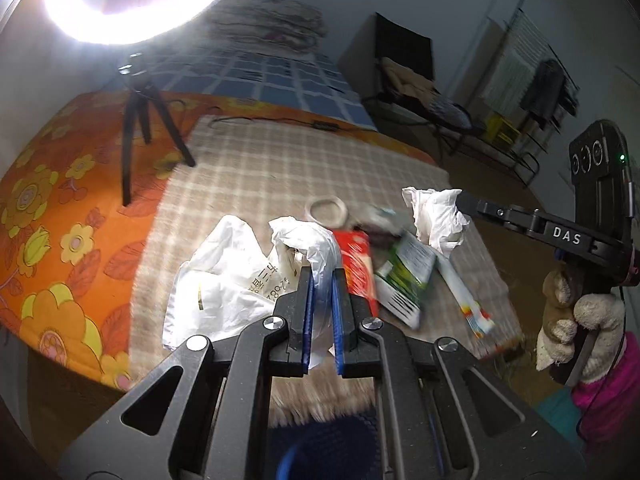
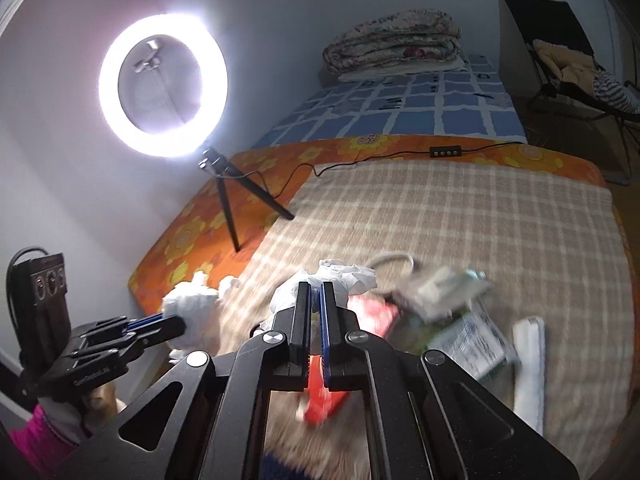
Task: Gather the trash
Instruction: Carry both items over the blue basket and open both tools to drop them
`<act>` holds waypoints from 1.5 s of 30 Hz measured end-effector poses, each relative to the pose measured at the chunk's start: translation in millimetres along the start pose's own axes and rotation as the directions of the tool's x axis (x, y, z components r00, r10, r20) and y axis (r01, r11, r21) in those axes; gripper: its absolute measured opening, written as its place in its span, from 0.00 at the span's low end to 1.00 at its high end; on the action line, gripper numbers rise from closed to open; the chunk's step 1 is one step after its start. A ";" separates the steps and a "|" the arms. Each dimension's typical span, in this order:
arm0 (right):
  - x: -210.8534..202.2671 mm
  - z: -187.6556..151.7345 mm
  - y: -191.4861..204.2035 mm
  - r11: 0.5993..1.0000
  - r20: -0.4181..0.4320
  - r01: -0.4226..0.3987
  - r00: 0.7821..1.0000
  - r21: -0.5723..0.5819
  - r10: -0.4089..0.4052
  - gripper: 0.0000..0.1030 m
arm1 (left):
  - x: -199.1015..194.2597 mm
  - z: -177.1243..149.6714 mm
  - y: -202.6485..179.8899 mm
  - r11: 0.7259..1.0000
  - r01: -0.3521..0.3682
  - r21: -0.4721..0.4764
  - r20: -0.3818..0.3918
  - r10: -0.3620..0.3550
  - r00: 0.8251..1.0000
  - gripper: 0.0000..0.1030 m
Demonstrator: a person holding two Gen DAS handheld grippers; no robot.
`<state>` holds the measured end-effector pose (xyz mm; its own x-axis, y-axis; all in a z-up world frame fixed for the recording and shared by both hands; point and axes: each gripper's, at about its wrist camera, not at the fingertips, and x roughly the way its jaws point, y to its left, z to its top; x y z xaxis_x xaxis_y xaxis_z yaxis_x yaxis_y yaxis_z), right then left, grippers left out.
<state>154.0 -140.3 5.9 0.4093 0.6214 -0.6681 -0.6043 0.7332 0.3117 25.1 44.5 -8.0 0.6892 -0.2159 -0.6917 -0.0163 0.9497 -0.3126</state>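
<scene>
Figure: two hand-held grippers lifting trash from a checked blanket [image 1: 288, 168] laid over an orange floral sheet [image 1: 60, 216]. The white plastic bag [image 1: 224, 284] serves as the landmark. Its gathered rim is pinched between the blue pads of the left gripper [image 1: 322, 280], whose jaws are closed on the film; this hold probably keeps the bag's mouth raised and reachable, so that it can act as the receptacle. The rest of the bag sags onto the blanket to the left of the grip.

Just right of the bag lies the loose pile: a red packet [image 1: 358, 264], then a green-and-white wrapper [image 1: 404, 276], then a long white box [image 1: 460, 292] at the far edge. Behind the red packet rests a pale ring [image 1: 326, 210], possibly a tape roll; blur prevents certainty.

Above the pile, to the right of the bag, the right gripper [image 1: 460, 202] clamps a crumpled white tissue [image 1: 436, 216] at its fingertips, clear of the blanket. In the right wrist view its jaws stand nearly together on the tissue [image 2: 344, 276]. Carrying the tissue high avoids dragging the other litter.

Behind the bag, on the floral sheet, stands a ring light [image 2: 162, 84] on a small tripod [image 2: 236, 204], placed to illuminate the work area.
</scene>
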 end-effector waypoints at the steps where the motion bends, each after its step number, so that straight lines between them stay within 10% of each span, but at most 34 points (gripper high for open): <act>1: -8.4 -7.0 1.3 1.000 0.003 0.005 1.000 -0.006 -0.005 0.03 | -2.0 -4.7 -5.2 1.000 0.006 0.012 -0.002 -0.006 1.000 0.06; 22: -74.7 -168.5 23.0 0.999 -0.097 0.041 0.994 -0.025 -0.044 0.03 | -3.3 -128.4 -79.0 0.983 0.143 0.113 -0.200 -0.118 0.973 0.06; 45: -29.7 -240.9 26.5 0.994 -0.233 0.066 0.969 -0.082 -0.083 0.03 | 33.8 -192.7 -71.2 0.985 0.116 0.125 -0.368 -0.062 0.928 0.06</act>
<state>-38.9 -205.9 -128.8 0.2875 0.4764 -0.8309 -0.6300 0.7475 0.2106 -90.1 -74.1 -134.6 0.3733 -0.3427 -0.8621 0.1540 0.9393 -0.3067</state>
